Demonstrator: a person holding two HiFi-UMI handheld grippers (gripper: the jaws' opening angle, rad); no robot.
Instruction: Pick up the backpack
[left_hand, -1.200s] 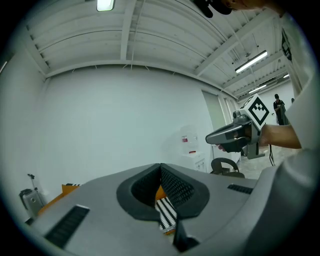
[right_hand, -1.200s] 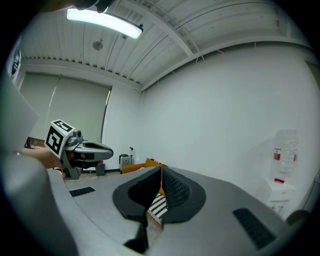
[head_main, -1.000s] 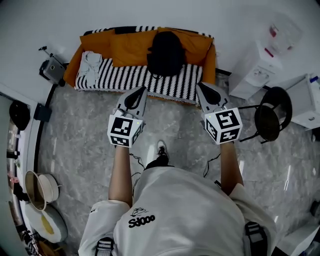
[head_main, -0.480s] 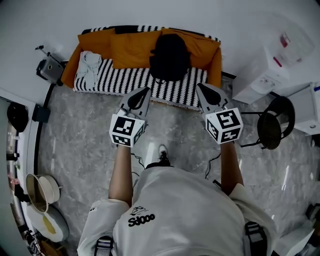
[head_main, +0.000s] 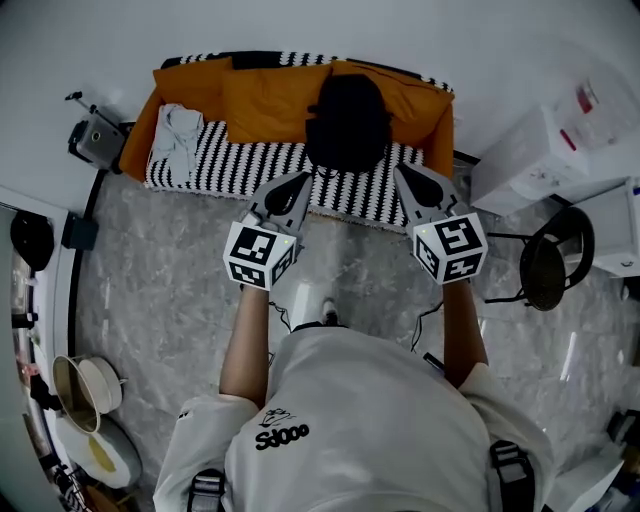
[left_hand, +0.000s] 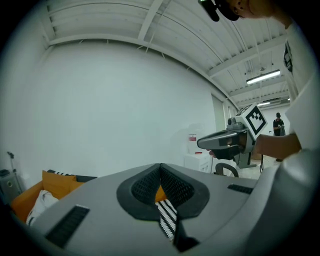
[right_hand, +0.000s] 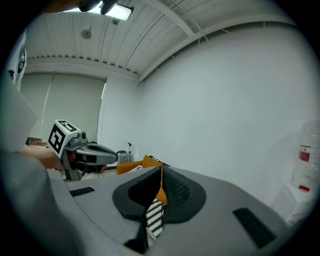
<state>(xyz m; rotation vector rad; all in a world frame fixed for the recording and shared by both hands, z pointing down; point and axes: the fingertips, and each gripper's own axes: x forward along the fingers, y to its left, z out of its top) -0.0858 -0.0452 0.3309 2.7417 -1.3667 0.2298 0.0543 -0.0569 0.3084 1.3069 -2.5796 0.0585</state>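
The black backpack (head_main: 347, 120) stands on a sofa (head_main: 240, 160) with a black-and-white striped cover, leaning against orange cushions (head_main: 270, 95). Both grippers are held out level in front of the person, short of the sofa's front edge. My left gripper (head_main: 303, 178) points at the striped seat just left of the backpack, jaws shut and empty. My right gripper (head_main: 400, 170) points at the seat just right of it, also shut and empty. In the left gripper view the closed tips (left_hand: 160, 166) hide the backpack; the right gripper view shows closed tips (right_hand: 161, 169) too.
A pale cloth (head_main: 178, 130) lies on the sofa's left end. A white cabinet (head_main: 545, 150) and a black round stool (head_main: 556, 245) stand to the right. A small device (head_main: 92, 138) sits on the floor at the left, and pans (head_main: 85, 385) at the lower left.
The person has walked toward the sofa with both grippers held out. The sofa and backpack now sit closer to the gripper tips. Both stay shut.
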